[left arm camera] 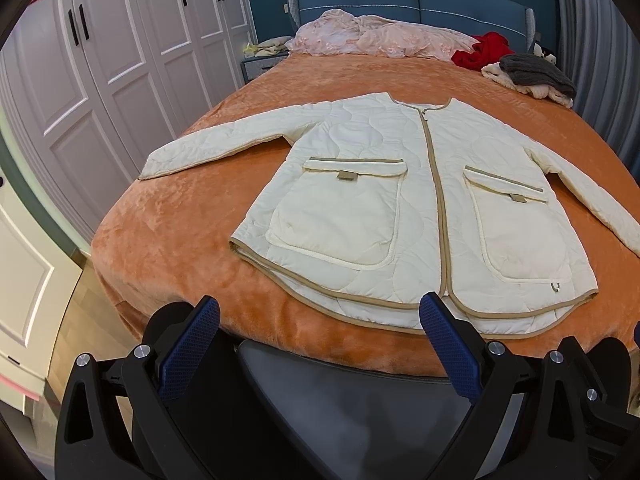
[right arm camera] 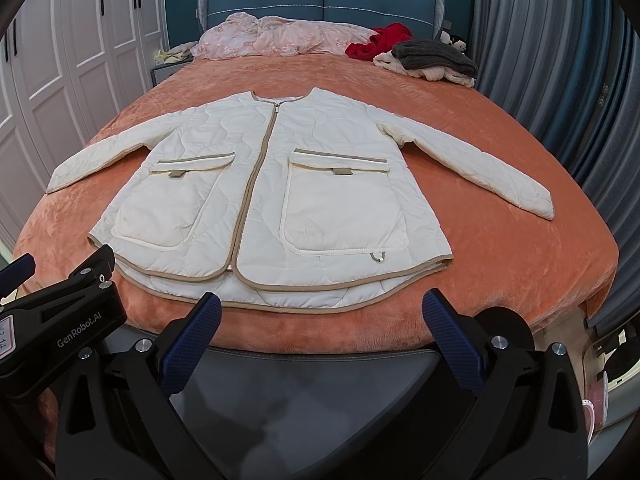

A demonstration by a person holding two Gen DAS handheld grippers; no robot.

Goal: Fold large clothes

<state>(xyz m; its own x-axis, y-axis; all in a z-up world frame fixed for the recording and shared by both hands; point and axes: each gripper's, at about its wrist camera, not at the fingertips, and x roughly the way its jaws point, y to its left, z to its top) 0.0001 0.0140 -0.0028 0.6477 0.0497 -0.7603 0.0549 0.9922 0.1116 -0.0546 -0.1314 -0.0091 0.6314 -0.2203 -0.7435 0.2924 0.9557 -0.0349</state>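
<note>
Blue-padded left gripper [left arm camera: 318, 316] spread wide, empty; right gripper [right arm camera: 322, 312] same, both short of hem. Cream quilted jacket with tan binding [right arm camera: 264, 184] lies flat, front up, sleeves out, on orange plush bedspread [right arm camera: 500, 240]. I'd pinch sleeve cuffs first, fold inward evenly, avoid dragging the plush.

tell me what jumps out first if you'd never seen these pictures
A cream quilted jacket lies flat and zipped in the middle of an orange bedspread, sleeves spread to both sides, hem toward the cameras. At the far end by the blue headboard sit a pink blanket and a pile of red, grey and cream clothes. Both claws, left and right, are open near the hem.
</note>
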